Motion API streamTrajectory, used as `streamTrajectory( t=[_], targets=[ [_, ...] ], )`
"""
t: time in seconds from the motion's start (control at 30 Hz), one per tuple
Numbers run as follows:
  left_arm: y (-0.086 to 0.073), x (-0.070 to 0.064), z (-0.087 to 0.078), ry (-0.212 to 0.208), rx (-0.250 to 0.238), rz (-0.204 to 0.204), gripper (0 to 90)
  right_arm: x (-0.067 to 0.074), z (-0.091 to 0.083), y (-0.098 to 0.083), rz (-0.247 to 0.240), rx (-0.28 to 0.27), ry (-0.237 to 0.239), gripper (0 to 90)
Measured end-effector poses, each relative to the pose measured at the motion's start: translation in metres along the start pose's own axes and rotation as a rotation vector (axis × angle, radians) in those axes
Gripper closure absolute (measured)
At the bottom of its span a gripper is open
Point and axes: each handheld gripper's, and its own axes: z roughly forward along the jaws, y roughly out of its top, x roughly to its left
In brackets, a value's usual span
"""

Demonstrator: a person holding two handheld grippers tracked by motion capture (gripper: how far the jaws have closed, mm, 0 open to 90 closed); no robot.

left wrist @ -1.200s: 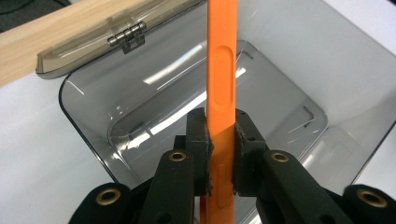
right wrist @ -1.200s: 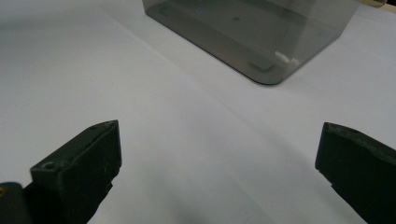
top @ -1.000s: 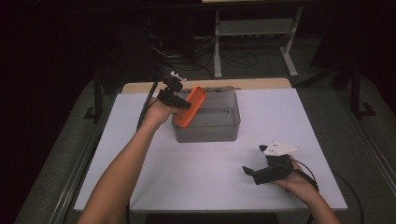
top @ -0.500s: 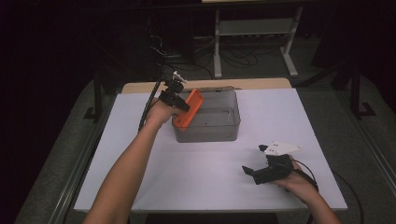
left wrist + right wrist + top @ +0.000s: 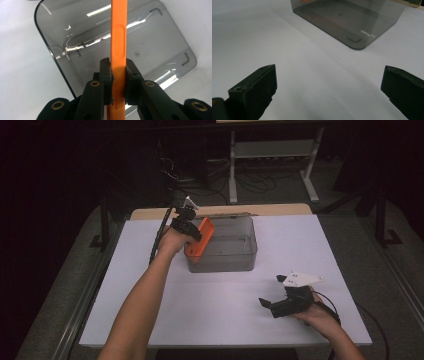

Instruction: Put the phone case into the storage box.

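The left gripper (image 5: pixel 192 231) is up at the far left part of the tabletop (image 5: pixel 150 310), its jaws clamped tight on a flat orange lid (image 5: pixel 199 237). In the left gripper view the two black pads press on either face of the lid (image 5: pixel 117 50), which stands on edge between them and runs straight up the frame. Below it sits the smoky clear plastic bin (image 5: pixel 140 55), open and looking bare inside, though the glare on its floor makes that hard to swear to. From the high view the lid hangs tilted over the left rim of the bin (image 5: pixel 225 257), and the bin itself sits toward the far edge of the tabletop, about midway across.

Over on the near right corner, the right gripper (image 5: pixel 267 304) lies low on the tabletop in the person's hand, well apart from the bin. Its jaws stand wide apart with nothing between them, just white tabletop (image 5: pixel 317 82), and the bin's near corner (image 5: pixel 354 37) shows beyond.
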Motion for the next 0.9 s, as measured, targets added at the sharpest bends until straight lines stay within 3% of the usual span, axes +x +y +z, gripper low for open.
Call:
streamTrajectory(
  t=[0.43,0.9],
  targets=[
    [0.0044,-0.0026,0.0009,0.032,0.034,-0.067,79.5,-0.0013,-0.0003,0.0007,0.005,-0.015,0.006,0.1],
    [0.0099,-0.0055,0.0027,0.04,0.068,-0.159,79.4,-0.0005,0.0002,0.0005,0.002,-0.011,0.002,0.1]
  ],
)
